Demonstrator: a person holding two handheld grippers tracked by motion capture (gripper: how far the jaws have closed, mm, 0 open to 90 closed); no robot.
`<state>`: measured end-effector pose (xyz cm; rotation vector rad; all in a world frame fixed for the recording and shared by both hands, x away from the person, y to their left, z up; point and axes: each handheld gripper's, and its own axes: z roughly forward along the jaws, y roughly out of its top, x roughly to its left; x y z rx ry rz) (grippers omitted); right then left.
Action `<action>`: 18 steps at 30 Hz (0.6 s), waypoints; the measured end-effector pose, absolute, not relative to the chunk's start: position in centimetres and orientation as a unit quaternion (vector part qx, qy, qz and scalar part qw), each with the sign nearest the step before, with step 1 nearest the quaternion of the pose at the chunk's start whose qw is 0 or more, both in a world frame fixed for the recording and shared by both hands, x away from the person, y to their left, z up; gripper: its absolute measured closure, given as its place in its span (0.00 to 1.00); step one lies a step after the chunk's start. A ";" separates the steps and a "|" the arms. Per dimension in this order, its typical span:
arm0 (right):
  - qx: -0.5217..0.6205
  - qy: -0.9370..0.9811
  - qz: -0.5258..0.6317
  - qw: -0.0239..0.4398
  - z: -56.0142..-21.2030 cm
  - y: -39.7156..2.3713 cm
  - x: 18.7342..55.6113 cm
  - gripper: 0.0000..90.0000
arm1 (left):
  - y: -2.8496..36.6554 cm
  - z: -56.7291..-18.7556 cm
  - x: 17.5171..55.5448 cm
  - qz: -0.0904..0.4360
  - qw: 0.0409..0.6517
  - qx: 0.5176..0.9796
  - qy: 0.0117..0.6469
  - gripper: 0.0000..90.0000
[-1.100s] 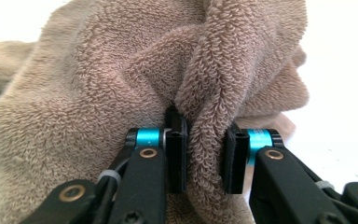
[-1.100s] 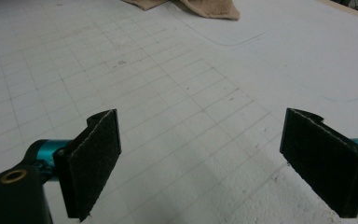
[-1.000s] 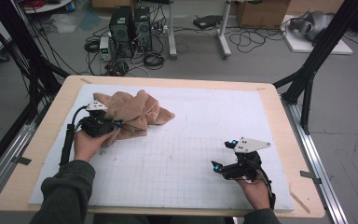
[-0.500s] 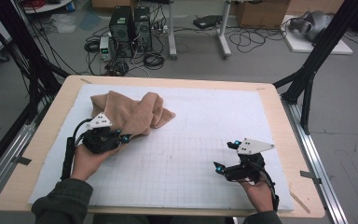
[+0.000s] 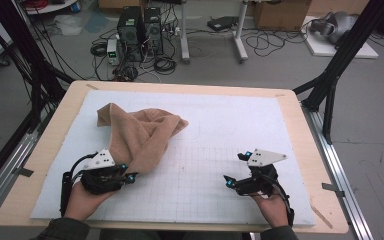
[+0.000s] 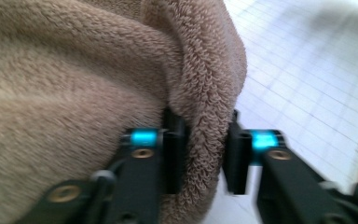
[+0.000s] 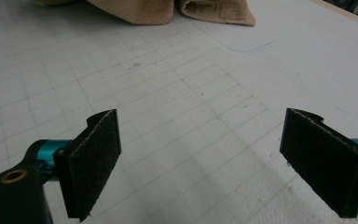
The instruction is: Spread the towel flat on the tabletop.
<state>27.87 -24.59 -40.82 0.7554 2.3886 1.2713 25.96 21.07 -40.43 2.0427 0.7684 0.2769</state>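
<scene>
A tan towel lies bunched on the white grid mat, at the left half, with one end drawn toward the near edge. My left gripper holds that end. In the left gripper view a thick fold of the towel sits between the pads of the left gripper. Its jaws have just been opening, and both pads still touch the fold. My right gripper rests at the near right of the mat, open. In its own view the right gripper has bare mat between the pads, with the towel far ahead.
The mat covers a wooden table with black frame posts at the right and left. Computers and cables sit on the floor beyond the far edge.
My left hand has pulled toward the near edge, dragging the towel's end with it, so the heap has stretched out. The right hand has stayed put.
</scene>
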 end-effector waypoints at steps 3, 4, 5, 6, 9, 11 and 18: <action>0.264 0.840 0.444 0.165 -40.8 -24.5 27.8 0.13 | 21.4 -40.1 25.4 0.104 0.458 0.827 0.310 0.61; 0.263 0.841 0.443 0.165 -40.9 -24.6 27.8 0.13 | 21.6 -39.7 25.1 0.105 0.461 0.826 0.306 0.57; 0.265 0.840 0.444 0.164 -40.9 -24.6 27.8 0.13 | 21.8 -39.0 24.7 0.115 0.462 0.826 0.302 0.53; 0.265 0.840 0.444 0.164 -40.9 -24.6 27.8 0.13 | 21.8 -39.0 24.7 0.115 0.462 0.826 0.302 0.51; 0.267 0.840 0.443 0.163 -40.9 -24.6 27.8 0.13 | 21.8 -36.9 24.8 0.132 0.466 0.826 0.287 0.47; 0.263 0.841 0.444 0.163 -41.0 -24.4 27.8 0.13 | 21.7 -36.6 25.2 0.135 0.469 0.825 0.284 0.45; 0.255 0.847 0.440 0.157 -41.1 -23.7 28.1 0.13 | 19.9 -37.1 30.0 0.144 0.463 0.822 0.299 0.40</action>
